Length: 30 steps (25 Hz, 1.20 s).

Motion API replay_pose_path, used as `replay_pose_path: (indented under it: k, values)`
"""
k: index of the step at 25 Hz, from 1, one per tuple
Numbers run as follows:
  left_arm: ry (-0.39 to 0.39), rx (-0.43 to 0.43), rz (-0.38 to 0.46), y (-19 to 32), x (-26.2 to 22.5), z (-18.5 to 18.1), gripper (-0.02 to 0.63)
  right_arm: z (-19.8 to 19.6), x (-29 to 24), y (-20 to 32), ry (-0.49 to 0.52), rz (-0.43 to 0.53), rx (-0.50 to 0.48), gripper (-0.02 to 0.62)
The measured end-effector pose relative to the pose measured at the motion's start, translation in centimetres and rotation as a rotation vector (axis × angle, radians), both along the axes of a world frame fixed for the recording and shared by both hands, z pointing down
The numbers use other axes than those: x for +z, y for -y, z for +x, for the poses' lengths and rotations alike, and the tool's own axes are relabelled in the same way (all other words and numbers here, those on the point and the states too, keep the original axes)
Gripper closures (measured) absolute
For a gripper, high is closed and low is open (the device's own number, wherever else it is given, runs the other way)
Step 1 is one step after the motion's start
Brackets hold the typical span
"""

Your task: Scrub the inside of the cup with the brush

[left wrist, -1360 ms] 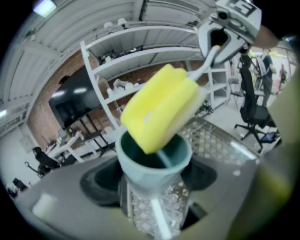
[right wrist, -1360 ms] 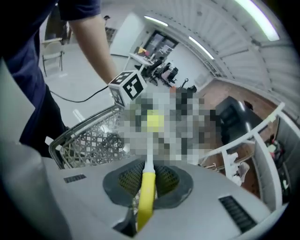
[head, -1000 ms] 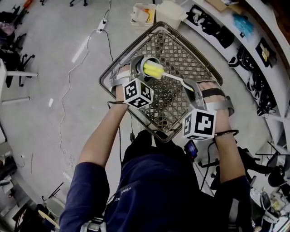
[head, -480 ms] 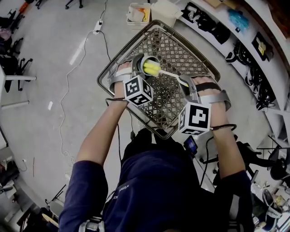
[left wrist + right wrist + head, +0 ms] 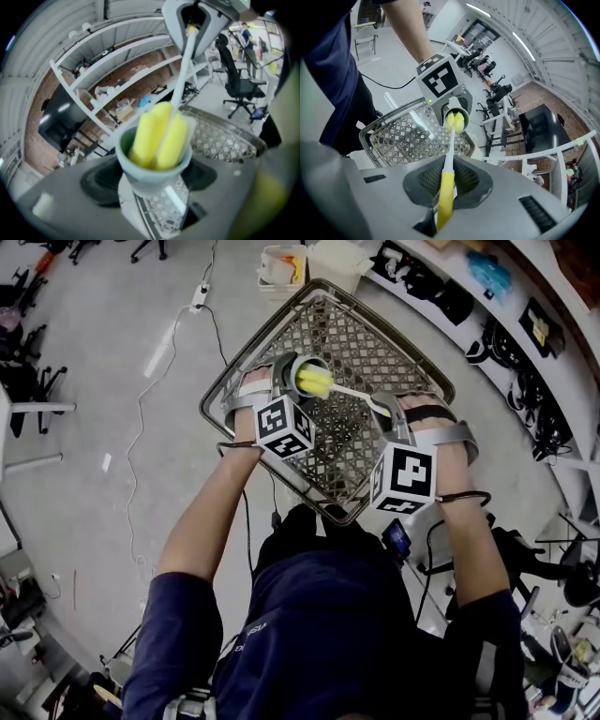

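1. The left gripper [image 5: 278, 382] is closed on the cup [image 5: 152, 171]. Its jaws stand wide apart because the cup's body fills the space between them.
2. The right gripper [image 5: 390, 418] is closed narrowly on the yellow handle of the brush [image 5: 450, 143], and the white stem runs from it toward the cup.
3. The cup is held in the air over the left corner of the wire basket [image 5: 370, 329], tilted with its mouth toward the right gripper. It does not rest in the basket.
4. The yellow sponge head [image 5: 159, 133] is already inside the cup's mouth. About half of it shows above the rim, and the lower part is hidden by the wall.
5. Done, in my judgement: both things are picked up and the brush is put into the cup, so the scrubbing step is under way.
6. Left, in my judgement: to push the head down to the bottom, rub it around the inner wall, and take it out. How clean the inside is, I cannot tell.
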<state>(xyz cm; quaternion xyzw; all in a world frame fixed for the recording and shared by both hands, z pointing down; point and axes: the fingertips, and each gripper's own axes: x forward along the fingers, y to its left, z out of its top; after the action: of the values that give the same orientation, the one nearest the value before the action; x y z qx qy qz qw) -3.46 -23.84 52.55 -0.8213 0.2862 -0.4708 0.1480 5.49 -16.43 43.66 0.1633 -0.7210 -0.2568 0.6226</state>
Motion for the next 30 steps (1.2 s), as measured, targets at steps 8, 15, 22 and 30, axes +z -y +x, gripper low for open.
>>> replay_pose_path:
  k: [8, 15, 22, 30]
  values:
    - [0.01, 0.036, -0.015, -0.6, 0.6, 0.8, 0.232, 0.4, 0.4, 1.2, 0.001, -0.025, 0.023, 0.565]
    - [0.034, 0.04, -0.021, -0.3, 1.0, 0.3, 0.232, -1.0, 0.3, 0.0, 0.008, -0.03, -0.008, 0.565]
    - [0.025, 0.056, -0.025, -0.3, 1.0, 0.3, 0.232, -0.3, 0.7, 1.0, -0.002, -0.039, 0.043, 0.565]
    - [0.048, 0.059, -0.039, -0.1, 1.7, 0.1, 0.232, -2.1, 0.3, 0.5, 0.005, -0.029, 0.003, 0.565]
